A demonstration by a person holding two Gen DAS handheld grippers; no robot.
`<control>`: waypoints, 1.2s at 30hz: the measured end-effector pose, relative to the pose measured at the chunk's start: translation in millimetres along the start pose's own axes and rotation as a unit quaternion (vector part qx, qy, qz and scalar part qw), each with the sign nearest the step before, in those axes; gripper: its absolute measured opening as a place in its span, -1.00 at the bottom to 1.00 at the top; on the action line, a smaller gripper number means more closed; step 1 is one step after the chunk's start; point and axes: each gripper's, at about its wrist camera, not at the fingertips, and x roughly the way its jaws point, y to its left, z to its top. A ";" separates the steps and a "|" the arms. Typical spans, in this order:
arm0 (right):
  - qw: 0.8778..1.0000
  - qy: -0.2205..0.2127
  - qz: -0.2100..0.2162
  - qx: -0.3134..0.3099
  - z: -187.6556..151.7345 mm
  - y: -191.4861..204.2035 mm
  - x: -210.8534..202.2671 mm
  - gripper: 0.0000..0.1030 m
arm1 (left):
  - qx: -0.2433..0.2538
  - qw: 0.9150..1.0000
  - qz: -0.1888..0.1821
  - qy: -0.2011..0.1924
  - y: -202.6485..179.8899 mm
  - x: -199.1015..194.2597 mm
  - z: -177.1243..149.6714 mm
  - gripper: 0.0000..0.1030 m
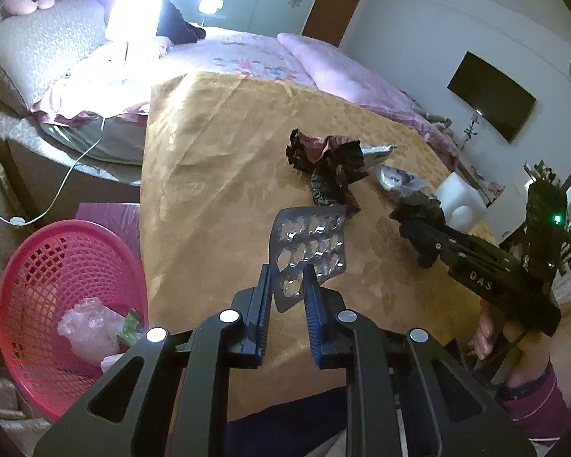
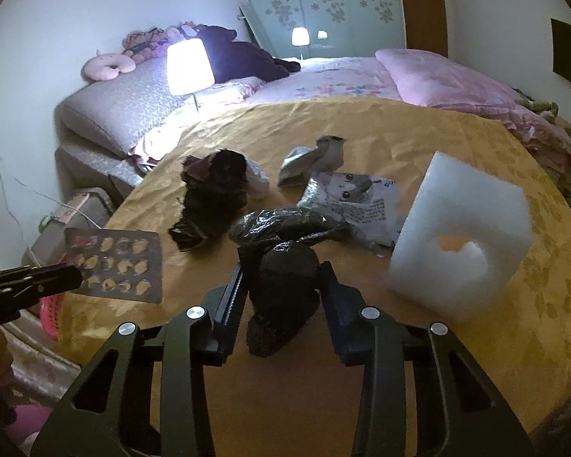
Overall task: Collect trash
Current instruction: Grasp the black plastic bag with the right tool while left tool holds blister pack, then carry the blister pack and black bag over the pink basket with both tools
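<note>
The left hand-held gripper [image 1: 288, 285] grips a blister pack [image 1: 307, 251] above the surface [image 1: 209, 190], right of the pink basket [image 1: 38, 266]. The right hand-held gripper [image 2: 281, 285] clasps a black bag [image 2: 281, 293].

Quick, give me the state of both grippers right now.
Left gripper: shut on the blister pack, lifted off the table.
Right gripper: shut on the crumpled black bag.
</note>
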 end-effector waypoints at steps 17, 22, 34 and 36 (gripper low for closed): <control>0.999 -0.006 0.031 -0.012 -1.0 18.5 -14.6 -0.27 | -0.019 1.000 0.011 -0.020 16.1 -27.1 -2.6 -0.75; 0.999 -0.008 0.037 -0.018 0.4 24.4 -15.5 -0.27 | -0.028 0.999 0.016 -0.034 23.0 -37.6 -1.2 -0.77; 0.996 -0.001 0.066 -0.052 9.0 54.8 -7.5 -0.27 | -0.069 0.995 0.032 -0.060 51.9 -59.6 1.1 -0.80; 0.996 0.000 0.070 -0.058 10.0 61.7 -6.3 -0.27 | -0.076 0.995 0.035 -0.063 57.6 -62.2 1.6 -0.80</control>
